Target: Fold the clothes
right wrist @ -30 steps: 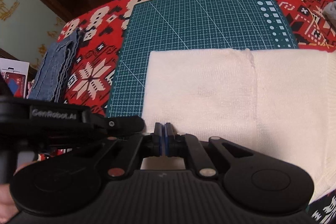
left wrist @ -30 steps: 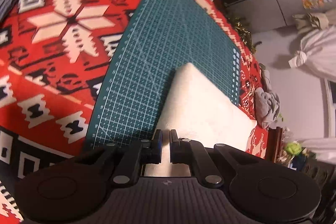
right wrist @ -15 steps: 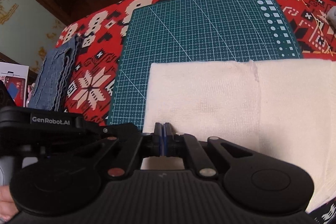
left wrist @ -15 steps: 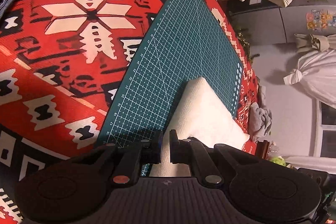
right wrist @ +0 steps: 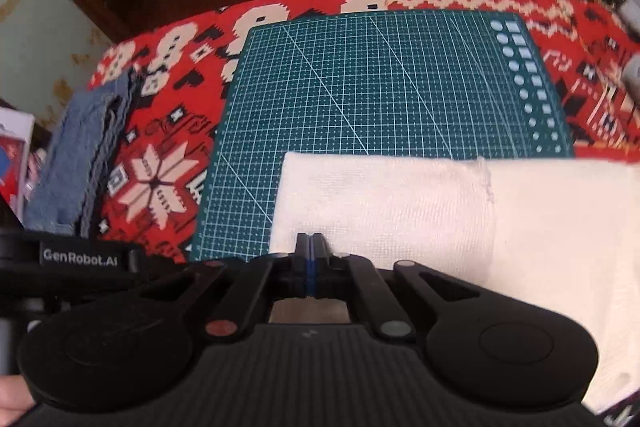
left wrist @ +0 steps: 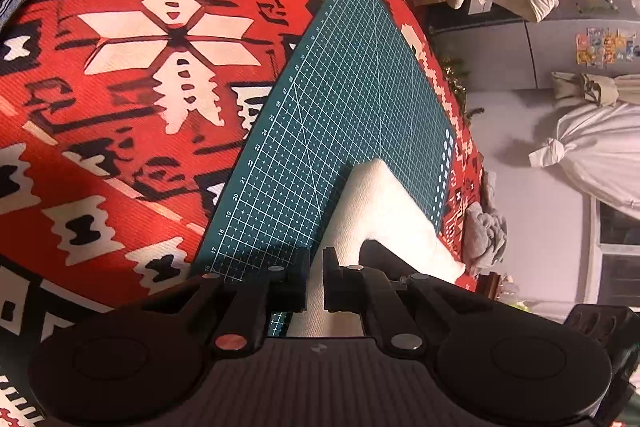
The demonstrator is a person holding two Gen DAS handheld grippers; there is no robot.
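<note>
My left claw has lifted and tilted over the last second; gap narrow, cloth edge between its fingers. My right claw stays pinched shut over the cloth's near edge. Cloth lies doubled on the mat. Judgement: fold in progress.

White lettering reading "GenRobot.AI" stood on the black body of the left gripper, seen at the left of the right wrist view. The green cutting mat carried white ruler numbers along its edge, running from 17 up to 28.
</note>
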